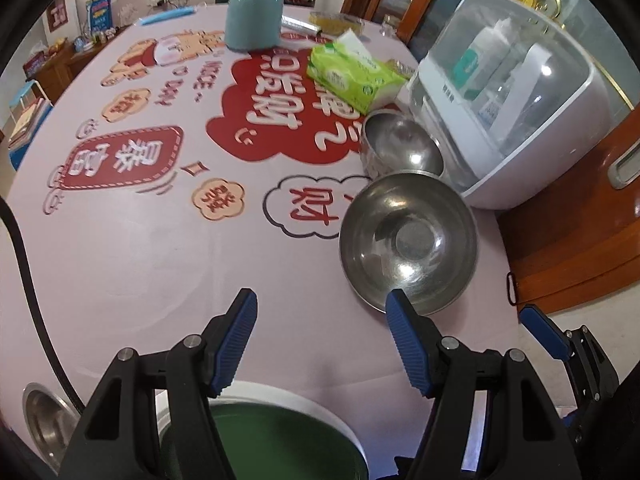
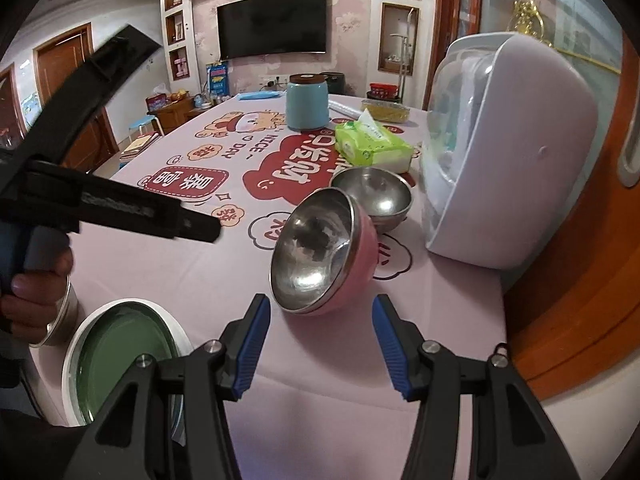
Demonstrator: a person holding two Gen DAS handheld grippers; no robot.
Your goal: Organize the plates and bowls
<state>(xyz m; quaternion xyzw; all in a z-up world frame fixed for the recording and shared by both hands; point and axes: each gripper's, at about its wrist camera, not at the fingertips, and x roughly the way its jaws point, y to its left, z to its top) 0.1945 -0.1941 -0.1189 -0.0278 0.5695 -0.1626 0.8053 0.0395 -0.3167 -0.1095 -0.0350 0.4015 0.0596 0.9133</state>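
Fingers of the right gripper point(image 2: 318, 334) spread empty, pink steel-lined bowl point(image 2: 324, 252) tilted just ahead; left gripper point(image 1: 320, 338), likewise spread, hovers farther left.

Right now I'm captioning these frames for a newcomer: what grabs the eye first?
The tilted pink-shelled steel bowl lies just ahead of the open right gripper, a plain steel bowl behind it. Beside them stands a white domed dish cabinet; a green-centred white plate sits near-left.

Both wrist views look low across the table point(image 1: 160, 264), sharing the pink bowl point(image 2: 352, 264).
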